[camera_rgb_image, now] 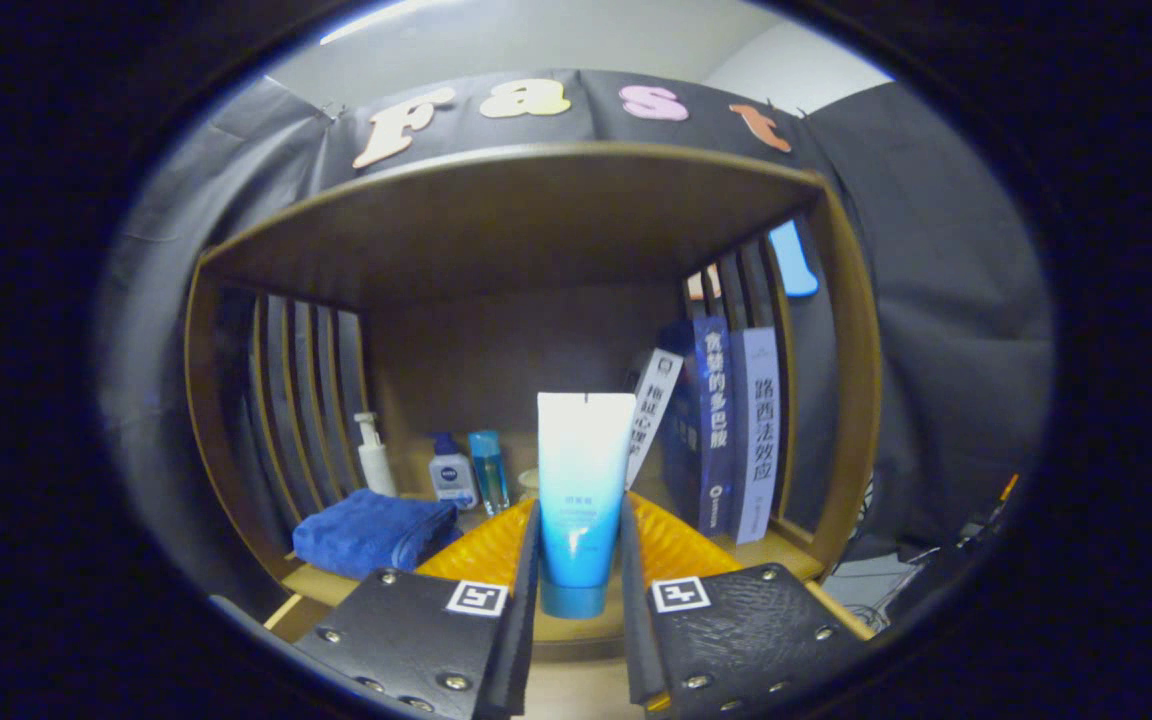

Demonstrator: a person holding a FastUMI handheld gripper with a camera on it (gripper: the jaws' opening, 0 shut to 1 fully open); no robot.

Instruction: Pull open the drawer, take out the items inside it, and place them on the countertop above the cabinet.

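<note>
Tube [582, 490] stands cap-down, clamped low in my claw [581, 560]; it looks light, soft, squishy, so I squeeze gently.

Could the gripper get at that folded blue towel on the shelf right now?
Probably not yet: the gripper is shut on the tube, which stands cap down between its fingers. The towel lies unobstructed off to the side, but the tube must be released first.

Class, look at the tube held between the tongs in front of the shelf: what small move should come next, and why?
Probably lower the tube until its cap rests on the wooden countertop, then open. The tongs grip it upright on both sides, cap down, with bare wood just ahead and the folded blue towel and the books off to either side.
</note>
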